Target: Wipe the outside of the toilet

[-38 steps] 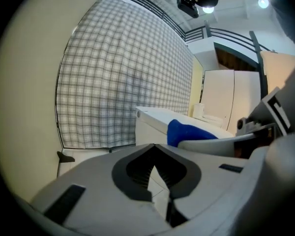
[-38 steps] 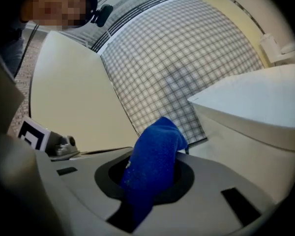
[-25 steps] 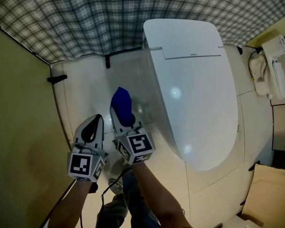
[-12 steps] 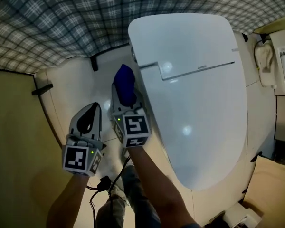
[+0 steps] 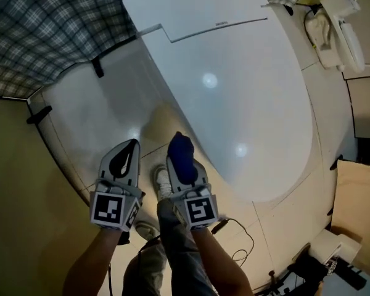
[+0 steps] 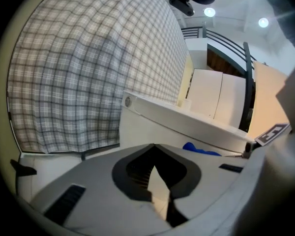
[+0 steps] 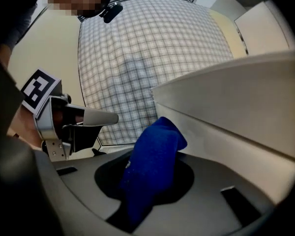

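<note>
The white toilet (image 5: 234, 85) has its lid down and fills the middle of the head view. My right gripper (image 5: 180, 142) is shut on a blue cloth (image 5: 182, 156), and it holds the cloth against the toilet's left side wall near the front; the right gripper view shows that blue cloth (image 7: 152, 168) pressed under the white rim (image 7: 236, 112). My left gripper (image 5: 131, 145) hangs to the left of it over the pale floor, shut with nothing in it. In the left gripper view the toilet's side (image 6: 187, 127) stands ahead, with a bit of the blue cloth (image 6: 201, 150) showing.
A checked curtain (image 5: 43, 23) hangs behind the toilet at the upper left. A beige wall (image 5: 24, 196) closes the left side. A white control unit (image 5: 336, 29) sits at the upper right. Cables (image 5: 240, 251) and the person's shoes (image 5: 160, 180) lie on the floor below.
The right gripper with the blue cloth has slid along the toilet's left side from near the back toward the front. The left gripper stayed beside it.
</note>
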`<state>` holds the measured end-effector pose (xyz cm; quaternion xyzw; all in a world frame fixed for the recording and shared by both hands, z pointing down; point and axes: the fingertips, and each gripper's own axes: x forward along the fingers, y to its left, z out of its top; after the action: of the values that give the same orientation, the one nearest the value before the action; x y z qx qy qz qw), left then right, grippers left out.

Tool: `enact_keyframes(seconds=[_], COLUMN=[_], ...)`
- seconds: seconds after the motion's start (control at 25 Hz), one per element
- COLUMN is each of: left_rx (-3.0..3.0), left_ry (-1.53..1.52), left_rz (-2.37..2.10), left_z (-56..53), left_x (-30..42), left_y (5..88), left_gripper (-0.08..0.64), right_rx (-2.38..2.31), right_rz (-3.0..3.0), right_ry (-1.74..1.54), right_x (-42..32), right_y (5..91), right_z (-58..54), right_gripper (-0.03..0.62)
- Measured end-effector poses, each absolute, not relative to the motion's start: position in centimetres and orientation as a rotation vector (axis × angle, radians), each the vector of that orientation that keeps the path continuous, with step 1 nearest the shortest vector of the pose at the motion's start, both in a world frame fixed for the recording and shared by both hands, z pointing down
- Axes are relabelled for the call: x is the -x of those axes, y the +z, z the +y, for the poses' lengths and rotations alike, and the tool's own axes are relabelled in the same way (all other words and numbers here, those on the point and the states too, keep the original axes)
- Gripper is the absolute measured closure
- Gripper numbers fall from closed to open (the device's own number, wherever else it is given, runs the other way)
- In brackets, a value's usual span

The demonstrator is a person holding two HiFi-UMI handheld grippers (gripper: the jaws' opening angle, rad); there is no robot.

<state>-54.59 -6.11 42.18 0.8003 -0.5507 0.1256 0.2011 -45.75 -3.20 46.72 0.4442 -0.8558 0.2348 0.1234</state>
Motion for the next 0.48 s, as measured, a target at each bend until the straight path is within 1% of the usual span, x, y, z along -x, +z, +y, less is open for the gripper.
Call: enact_keyframes(seconds=[0.12, 0.24, 0.36, 0.48], left_rx=[-2.254, -2.286, -2.296, -2.267], left_ry=[0.35, 0.349, 0.343, 0.349], left_rz=[-1.491, -1.485, -1.484, -1.53], left_z=[-3.1, -1.3, -1.2, -2.3], left_x=[52.2, 51.0, 50.3, 51.9], left_y=[42.8, 43.8, 43.5, 43.5], left_gripper=[0.554, 0.554, 0.554, 0.554], right_rx=[-1.372, -1.368, -1.351, -1.257], right_rz=[-2.436, -2.418, -2.459, -2.52], right_ry=[0.662, 0.664, 0.622, 0.63], right_x=[42.0, 40.7, 41.4, 45.2], right_y=[47.1, 46.8, 46.2, 46.0], right_z=[-0.1, 1.2, 0.6, -1.4], right_gripper=[0.525, 0.525, 0.525, 0.525])
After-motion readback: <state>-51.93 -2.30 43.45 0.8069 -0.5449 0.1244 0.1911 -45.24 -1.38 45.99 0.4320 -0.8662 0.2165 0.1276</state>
